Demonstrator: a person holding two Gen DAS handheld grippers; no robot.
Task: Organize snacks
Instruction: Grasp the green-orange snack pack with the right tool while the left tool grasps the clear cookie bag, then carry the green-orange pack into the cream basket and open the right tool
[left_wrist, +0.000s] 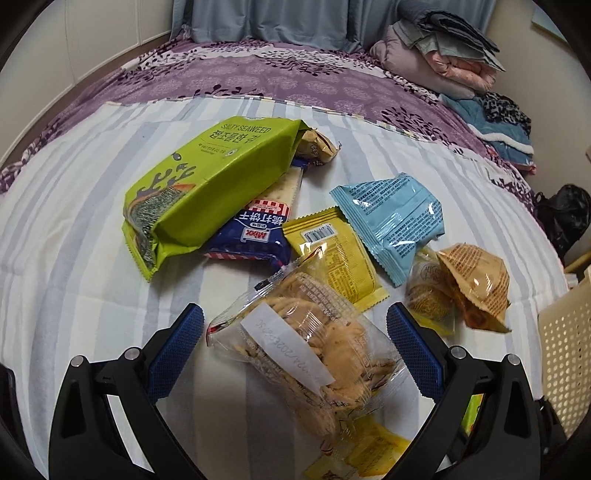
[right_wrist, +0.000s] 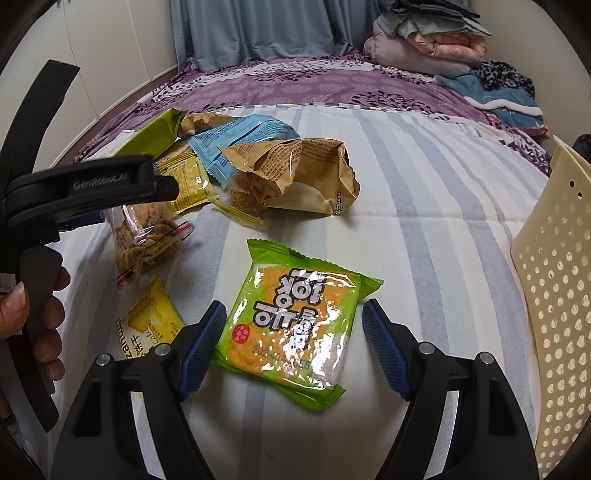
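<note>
Two grippers hover with jaws released: left gripper (left_wrist: 295, 325) over the clear crinkly biscuit bag (left_wrist: 306, 332), right gripper (right_wrist: 293, 325) over the green square noodle packet (right_wrist: 291, 328) on the striped bed (right_wrist: 424, 221).

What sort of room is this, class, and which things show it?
Most likely a bedroom: snacks lie on a bed's striped sheet over a purple floral bedspread, with folded blankets and a curtain.

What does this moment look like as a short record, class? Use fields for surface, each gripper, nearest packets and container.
surface: striped white-and-grey bedsheet
left gripper: open, either side of clear plastic bag of twisted biscuits
right gripper: open, pads apart from bright green square snack packet
pile: large lime-green seaweed pack, light blue foil pouch
container: cream perforated plastic basket, at the right edge
</note>
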